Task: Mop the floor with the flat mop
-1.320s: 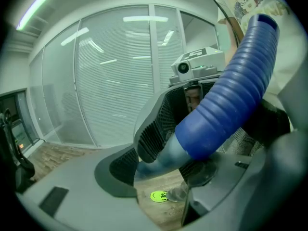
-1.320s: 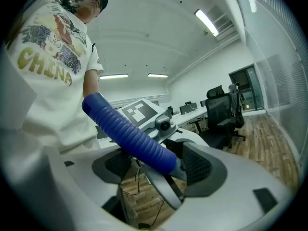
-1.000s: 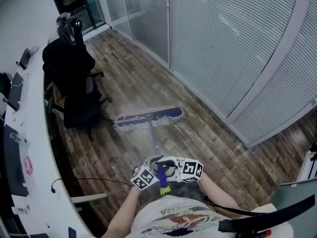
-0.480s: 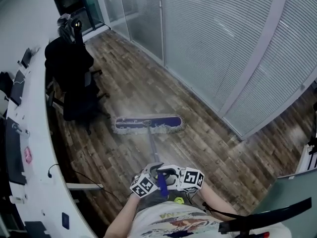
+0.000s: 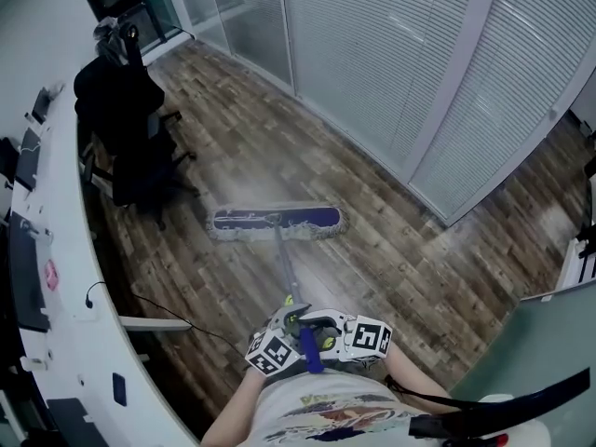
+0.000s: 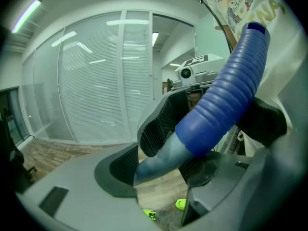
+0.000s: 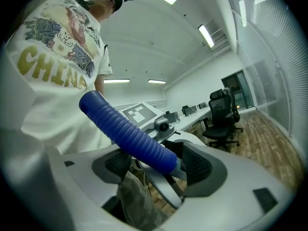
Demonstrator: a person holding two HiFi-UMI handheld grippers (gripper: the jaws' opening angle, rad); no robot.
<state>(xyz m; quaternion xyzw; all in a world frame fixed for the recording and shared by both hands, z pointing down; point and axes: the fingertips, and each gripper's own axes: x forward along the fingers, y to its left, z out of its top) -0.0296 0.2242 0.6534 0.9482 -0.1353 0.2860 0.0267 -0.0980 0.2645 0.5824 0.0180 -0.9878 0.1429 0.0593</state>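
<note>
Pushing the flat mop (image 5: 276, 222) over the wooden floor (image 5: 279, 147) can go wrong in a few ways from here. The mop head lies flat on the floor at 12 o'clock from the person, well apart from their body. Its thin pole (image 5: 282, 264) runs back to the blue grip (image 5: 308, 352). The left tongs (image 6: 161, 158) are closed tight on the pole right where the blue grip ends. The right tongs (image 7: 161, 165) squeeze almost the same spot from the other side, so both sit close together near the top end. I think this is the weak part. With both holds so near each other, the long pole can twist or swing, and the smooth grey part can slide through the pads. Then the mop head may tip up on one edge and miss bits of floor. A black chair (image 5: 130, 138) stands near the mop head at 10 o'clock, so a wide sweep that way may bump its legs. A thin black cable (image 5: 172, 317) lies on the floor at 8 o'clock, beside the long white surface (image 5: 60, 277), and the mop may catch it and drag it. A hard push toward 2 o'clock could knock the glass wall (image 5: 391, 73).
</note>
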